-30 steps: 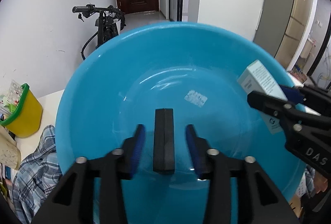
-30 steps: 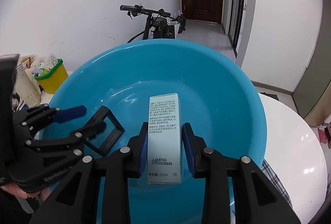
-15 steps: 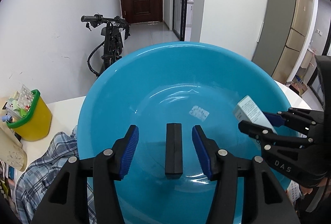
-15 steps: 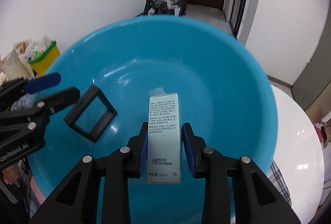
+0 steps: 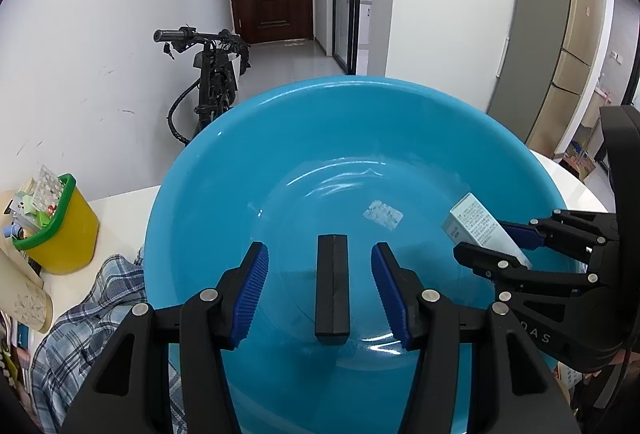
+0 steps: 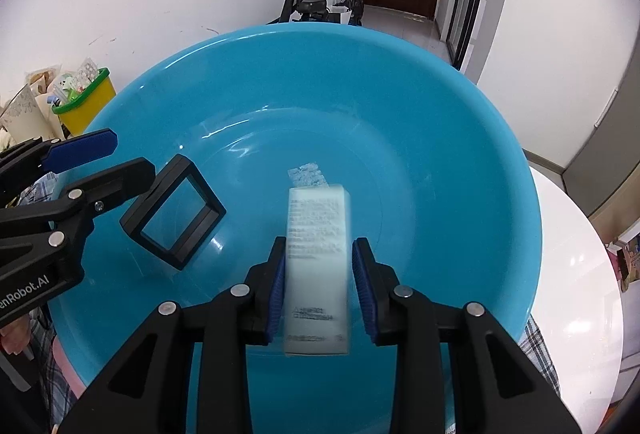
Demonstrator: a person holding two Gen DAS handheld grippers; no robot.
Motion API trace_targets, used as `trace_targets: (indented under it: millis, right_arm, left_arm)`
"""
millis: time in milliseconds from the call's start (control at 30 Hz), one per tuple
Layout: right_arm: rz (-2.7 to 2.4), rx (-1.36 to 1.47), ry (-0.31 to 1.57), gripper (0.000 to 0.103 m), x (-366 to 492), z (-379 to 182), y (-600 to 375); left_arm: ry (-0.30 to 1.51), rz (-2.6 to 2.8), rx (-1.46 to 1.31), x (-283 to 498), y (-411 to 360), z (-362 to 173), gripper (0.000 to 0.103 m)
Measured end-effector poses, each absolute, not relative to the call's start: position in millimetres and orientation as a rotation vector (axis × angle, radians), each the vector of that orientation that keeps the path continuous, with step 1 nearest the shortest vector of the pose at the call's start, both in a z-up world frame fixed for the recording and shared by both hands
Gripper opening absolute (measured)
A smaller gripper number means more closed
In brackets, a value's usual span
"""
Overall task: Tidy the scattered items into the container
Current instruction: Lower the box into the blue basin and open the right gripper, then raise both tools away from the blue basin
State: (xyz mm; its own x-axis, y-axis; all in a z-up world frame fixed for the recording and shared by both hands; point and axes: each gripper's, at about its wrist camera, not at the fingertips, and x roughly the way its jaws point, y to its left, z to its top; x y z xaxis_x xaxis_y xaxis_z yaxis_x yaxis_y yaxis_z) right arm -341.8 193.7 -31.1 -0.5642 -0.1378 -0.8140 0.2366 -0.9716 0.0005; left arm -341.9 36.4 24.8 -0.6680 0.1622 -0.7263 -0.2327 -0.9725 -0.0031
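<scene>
The blue basin (image 5: 224, 169) is the landmark here; it stands on a white table (image 6: 576, 274) and both grippers hang over its hollow.

The left gripper (image 5: 320, 290) points down into the basin, over the near part of its bottom. Its jaws have just been opening, and now they stand apart with a clear gap on each side of the black square frame (image 5: 332, 290). In the left wrist view this frame stands on its edge between the blue pads (image 5: 250, 294), but no pad touches it, so it is released. In the right wrist view the same frame (image 6: 174, 211) shows as a hollow square, tilted, at the left side of the basin bottom, just beside the tip of the left gripper (image 6: 96, 161). Whether it already rests on the bottom I cannot tell for sure.

The right gripper (image 6: 320, 286) is clenched on the pale green carton (image 6: 316, 274). The pads press its two long sides, and the carton points forward over the middle of the basin. It looks a little blurred. In the left wrist view the carton (image 5: 476, 226) and the right gripper (image 5: 496, 242) are at the right side of the basin.

A whitish sticker (image 5: 384, 213) lies on the basin bottom. Left of the basin are a checked cloth (image 5: 96, 298) and a yellow bin with a green rim (image 5: 64, 230). Beyond the basin a bicycle (image 5: 212, 73) leans at the wall.
</scene>
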Motion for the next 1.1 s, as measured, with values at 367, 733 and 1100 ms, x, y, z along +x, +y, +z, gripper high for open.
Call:
trace_targets:
  millis: [367,733,1100]
  right_arm:
    - [-2.649,1.275,0.159,0.051,-334.9,-21.3,193.6]
    - [-2.863,1.009,0.149,0.077,-317.5,17.6,206.1]
    - [-3.052,0.394,0.059,0.103,-267.9,70.7,217.5]
  left_arm:
    - [0.131,2.694,-1.131,-341.0,34.7,29.8,0.063]
    - [0.134,2.814,-0.883,-324.5,31.0,55.3,0.082]
    - [0.083,2.936,-0.485,-288.7,18.8,94.6,0.089]
